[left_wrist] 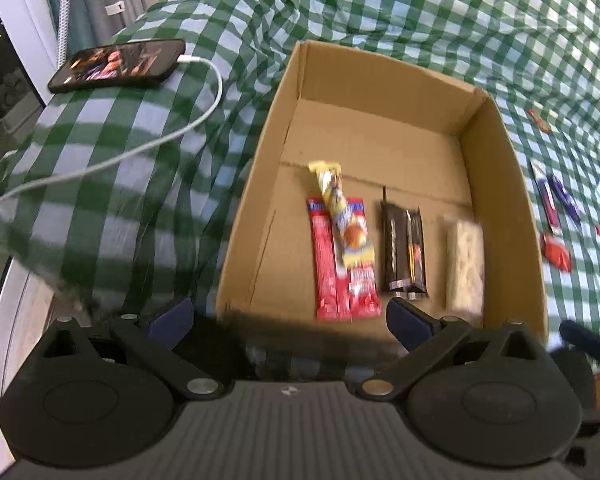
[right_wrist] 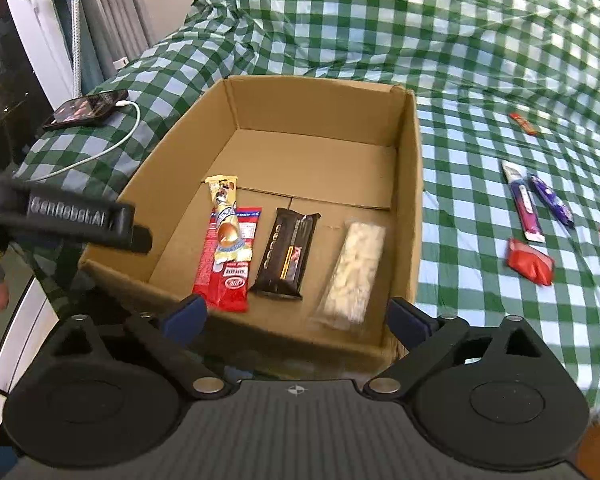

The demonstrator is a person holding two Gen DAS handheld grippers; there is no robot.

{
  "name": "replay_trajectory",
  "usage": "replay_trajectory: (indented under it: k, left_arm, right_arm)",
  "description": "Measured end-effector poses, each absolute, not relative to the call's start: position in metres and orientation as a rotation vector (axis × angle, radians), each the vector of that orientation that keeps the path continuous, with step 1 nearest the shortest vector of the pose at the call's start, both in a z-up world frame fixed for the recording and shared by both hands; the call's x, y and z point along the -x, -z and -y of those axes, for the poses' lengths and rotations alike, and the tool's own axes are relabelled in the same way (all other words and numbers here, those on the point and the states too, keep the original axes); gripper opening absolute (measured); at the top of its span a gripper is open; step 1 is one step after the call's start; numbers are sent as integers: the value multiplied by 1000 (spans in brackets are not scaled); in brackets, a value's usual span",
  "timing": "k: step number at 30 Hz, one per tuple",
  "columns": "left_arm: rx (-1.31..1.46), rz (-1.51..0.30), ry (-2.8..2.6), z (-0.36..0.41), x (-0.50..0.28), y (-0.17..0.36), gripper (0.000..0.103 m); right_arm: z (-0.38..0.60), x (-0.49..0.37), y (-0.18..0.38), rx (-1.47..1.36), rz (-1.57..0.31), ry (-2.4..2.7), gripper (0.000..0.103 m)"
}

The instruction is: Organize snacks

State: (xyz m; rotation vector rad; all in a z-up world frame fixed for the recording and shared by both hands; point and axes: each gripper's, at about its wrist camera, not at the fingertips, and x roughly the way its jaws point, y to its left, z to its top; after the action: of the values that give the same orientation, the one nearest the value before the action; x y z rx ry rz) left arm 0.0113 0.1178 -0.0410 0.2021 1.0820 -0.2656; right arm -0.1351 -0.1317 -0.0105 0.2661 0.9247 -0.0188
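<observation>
While both grippers' fingers (left_wrist: 168, 320) (right_wrist: 184, 316) gape empty, green-checked cloth (right_wrist: 480, 60) drapes beneath the box (right_wrist: 414, 184).

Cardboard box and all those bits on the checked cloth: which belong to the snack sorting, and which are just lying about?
Part of the job:
- cardboard box
- red packet, yellow packet, dark bar, pale bar inside it
- loose snacks on the cloth

Just lying about:
- phone
- white cable
- curtain
</observation>
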Motion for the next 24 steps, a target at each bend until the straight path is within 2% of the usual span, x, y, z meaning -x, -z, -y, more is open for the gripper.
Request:
replay_trajectory:
  k: [5, 24]
  left_arm:
    - [-213, -1049, 259, -125, 21, 32, 103]
    - [-266, -977, 292, -129, 90, 19, 103]
  right_arm:
    - [125, 160, -8, -247, -873, 48, 102]
    - [126, 222, -34, -242, -764, 85, 102]
